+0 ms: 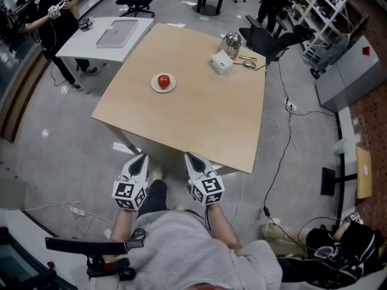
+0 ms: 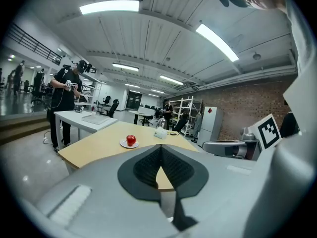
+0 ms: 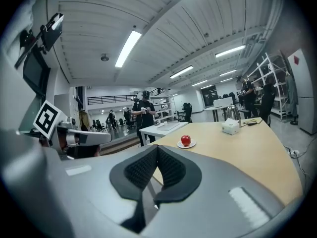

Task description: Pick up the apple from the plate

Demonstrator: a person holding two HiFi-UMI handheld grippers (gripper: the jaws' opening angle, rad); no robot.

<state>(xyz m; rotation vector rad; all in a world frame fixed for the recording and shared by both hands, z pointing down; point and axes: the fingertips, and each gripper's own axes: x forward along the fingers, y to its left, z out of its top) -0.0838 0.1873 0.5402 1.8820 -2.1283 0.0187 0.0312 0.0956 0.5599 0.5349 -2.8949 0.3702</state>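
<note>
A red apple (image 1: pixel 164 81) rests on a small white plate (image 1: pixel 172 87) near the middle of a light wooden table (image 1: pixel 199 119). It also shows far ahead as the apple (image 2: pixel 131 140) in the left gripper view and the apple (image 3: pixel 185 141) in the right gripper view. Both grippers hang short of the table's near edge, side by side. My left gripper (image 1: pixel 141 158) has its jaws touching with nothing between them. My right gripper (image 1: pixel 189 157) is likewise shut and empty.
At the table's far right stand a metal kettle (image 1: pixel 232 43), a white box (image 1: pixel 222 63) and small items. A white desk (image 1: pixel 103 38) with a laptop adjoins the far left corner, and a person (image 1: pixel 53 17) stands beside it. Office chairs, shelving and floor cables surround the table.
</note>
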